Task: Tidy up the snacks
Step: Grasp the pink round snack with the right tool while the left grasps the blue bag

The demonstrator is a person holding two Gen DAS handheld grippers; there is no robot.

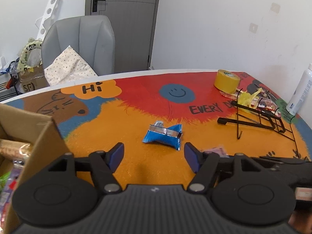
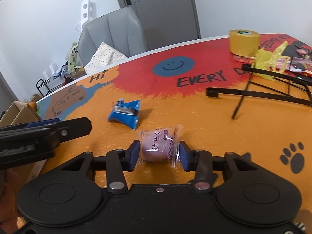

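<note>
Cartoon-printed table mat (image 1: pixel 136 161); grey chair (image 1: pixel 85 42), door (image 1: pixel 124 19) behind. Left gripper (image 1: pixel 154 157) spread, empty; right gripper (image 2: pixel 159 154) pinching pink snack (image 2: pixel 159 146)

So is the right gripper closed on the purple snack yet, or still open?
Cannot tell for sure. The right gripper brackets the purple snack; its pads sit at the wrapper's edges, but firm clamping is unclear.
</note>
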